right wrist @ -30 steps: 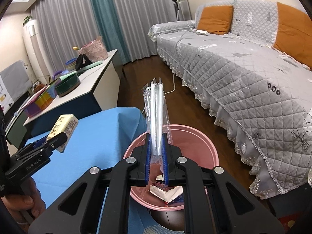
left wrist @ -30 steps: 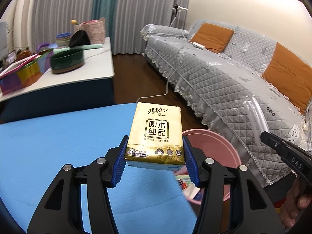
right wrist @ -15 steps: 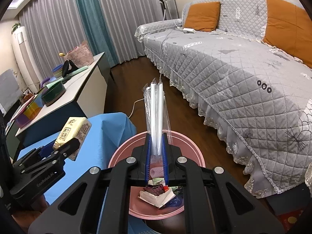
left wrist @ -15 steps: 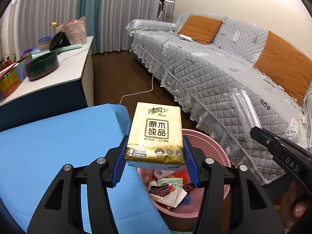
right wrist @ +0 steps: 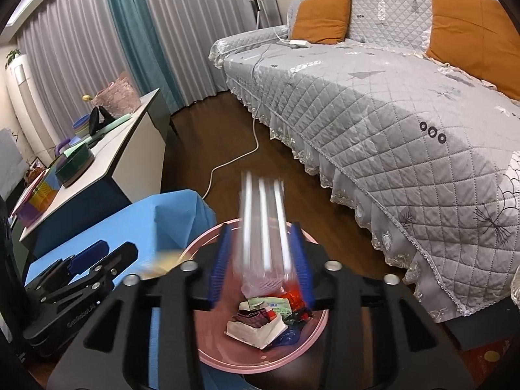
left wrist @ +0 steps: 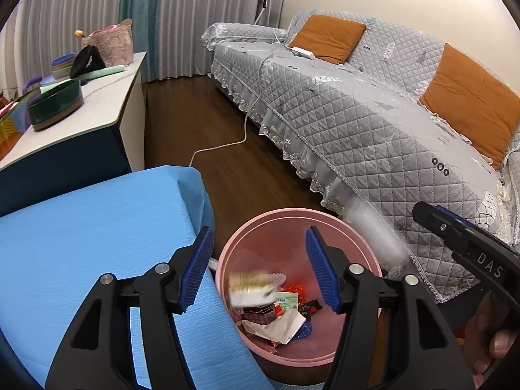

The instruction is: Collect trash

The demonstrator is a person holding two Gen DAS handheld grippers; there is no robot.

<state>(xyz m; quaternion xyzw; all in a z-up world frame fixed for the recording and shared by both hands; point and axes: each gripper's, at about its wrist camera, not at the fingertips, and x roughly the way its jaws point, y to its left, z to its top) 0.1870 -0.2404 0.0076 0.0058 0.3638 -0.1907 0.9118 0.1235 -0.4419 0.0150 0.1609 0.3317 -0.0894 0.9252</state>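
Over the pink bin (left wrist: 325,227), both tongs have just been opening to drop their loads: left tongs (left wrist: 260,269) apart, tissue pack (left wrist: 252,289) falling inside; right tongs (right wrist: 260,265) apart, clear plastic sleeve (right wrist: 263,224) slipping between them, beside the blue tabletop (left wrist: 81,243).

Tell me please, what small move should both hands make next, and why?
Probably lift both tools back from the pink bin toward the blue table. The left tool stands open and the gold tissue pack is a blur falling inside the bin. The right tool has just been opening, and the clear plastic packet is slipping down between its pads over the bin.
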